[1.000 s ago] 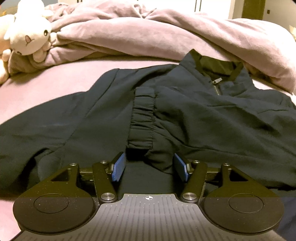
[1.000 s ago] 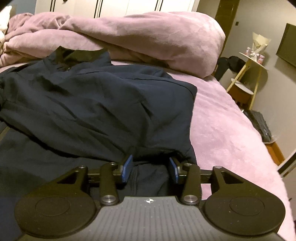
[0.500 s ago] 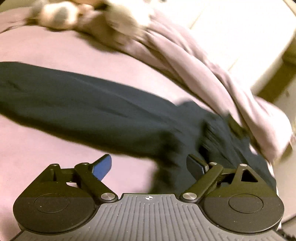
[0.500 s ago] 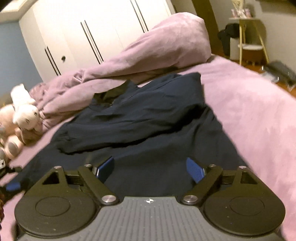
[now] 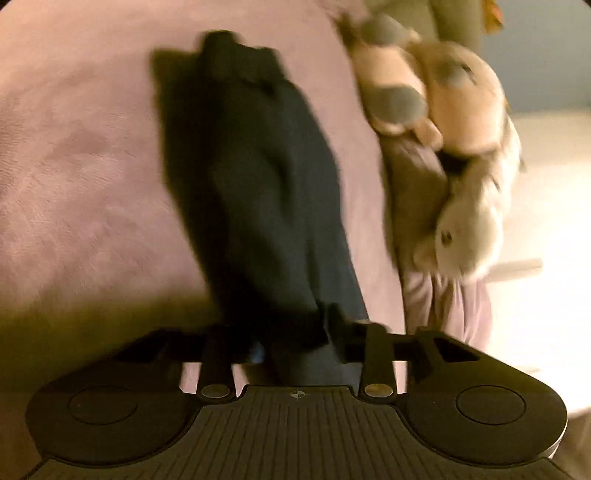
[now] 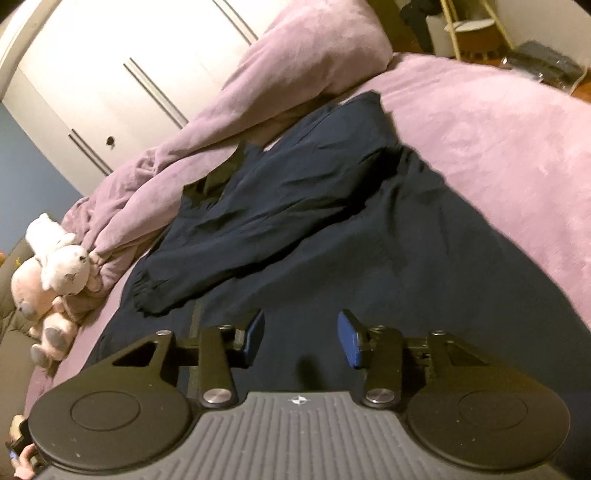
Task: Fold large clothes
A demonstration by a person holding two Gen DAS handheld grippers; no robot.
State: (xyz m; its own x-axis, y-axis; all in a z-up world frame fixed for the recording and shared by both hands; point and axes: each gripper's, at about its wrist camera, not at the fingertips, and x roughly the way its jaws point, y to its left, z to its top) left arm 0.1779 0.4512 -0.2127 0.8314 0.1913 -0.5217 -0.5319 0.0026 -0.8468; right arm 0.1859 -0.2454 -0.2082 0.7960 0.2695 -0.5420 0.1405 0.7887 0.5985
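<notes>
A dark navy jacket (image 6: 332, 229) lies spread on the pink bed (image 6: 498, 122), one sleeve folded across its body, cuff (image 6: 144, 291) toward the left. My right gripper (image 6: 301, 338) is open and empty, hovering low over the jacket's lower part. In the blurred left wrist view, the other sleeve (image 5: 266, 184) stretches away over the bed. My left gripper (image 5: 295, 339) has its jaws around the sleeve near the shoulder end; the cloth fills the gap between them.
Plush toys (image 5: 443, 122) lie beside the sleeve on the right, also in the right wrist view (image 6: 55, 273). A bunched pink duvet (image 6: 258, 99) lies behind the jacket. White wardrobe doors (image 6: 122, 66) stand beyond. A side table (image 6: 476, 29) stands at the far right.
My left gripper swung left to the outstretched sleeve and narrowed from wide open onto it. My right gripper lifted off the jacket's hem, tilted, opened wide, then narrowed a little.
</notes>
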